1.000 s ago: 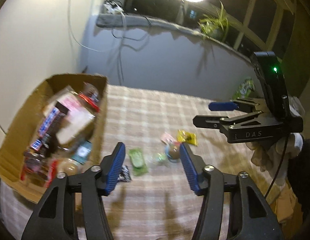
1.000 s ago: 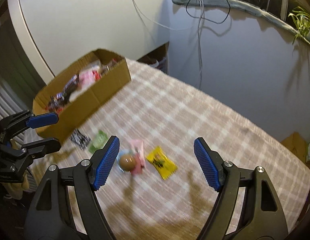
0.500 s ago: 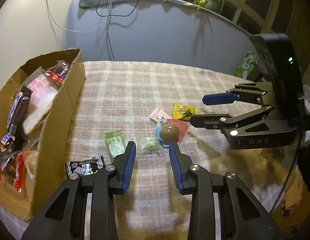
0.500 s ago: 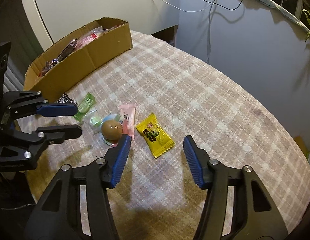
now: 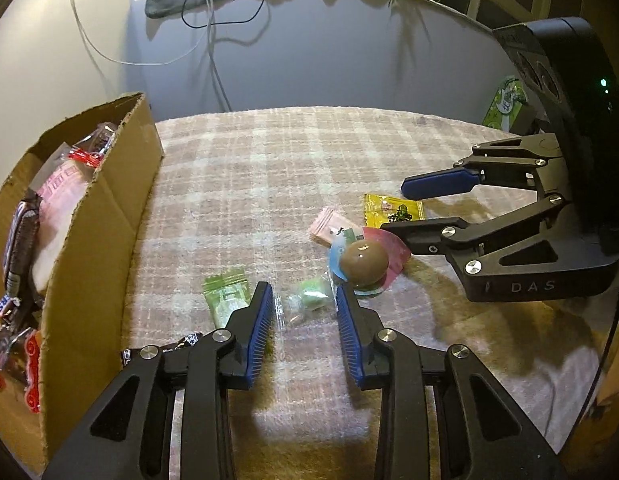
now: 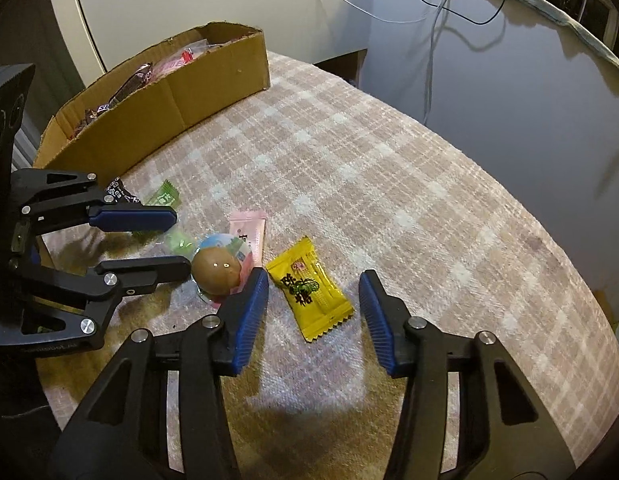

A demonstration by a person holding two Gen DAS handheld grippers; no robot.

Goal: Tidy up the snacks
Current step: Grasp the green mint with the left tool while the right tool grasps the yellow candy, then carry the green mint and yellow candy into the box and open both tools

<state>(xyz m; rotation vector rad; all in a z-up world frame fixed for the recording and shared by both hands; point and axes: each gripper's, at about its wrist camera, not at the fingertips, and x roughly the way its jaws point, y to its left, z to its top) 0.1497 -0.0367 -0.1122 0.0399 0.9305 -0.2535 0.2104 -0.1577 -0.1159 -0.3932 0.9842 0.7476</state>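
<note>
Claw on the left hand (image 5: pixel 305 308) points down at the table (image 5: pixel 237 184), and its jaws are closing around a small green candy in a clear wrapper (image 5: pixel 309 300). The candy lies between the blue ribbed pads, but the pads do not press on it yet. Its crinkled clear wrapper runs toward the camera, along the fingers, so the pads meet its short sides.

At the far left stands an open cardboard box (image 5: pixel 105 216) with rough torn edges, already full of shiny packets. Between the box and the left claw lie a black wrapper (image 5: pixel 185 340) and a flat green packet (image 5: pixel 225 296). To the right of the green candy sits a smooth brown egg-shaped sweet (image 5: pixel 365 262) on a round blue and pink foil, with a flat pink packet (image 5: pixel 329 226) behind it.

Further right, the right claw (image 6: pixel 313 304) is also closing, with the yellow candy packet (image 6: pixel 309 290) between its jaws and not yet touched. The packet is flat and glossy with zigzag ends, and its long side lies at a slant between the pads, so I think the grip will catch it across the width. A soft checked cloth covers the table.
</note>
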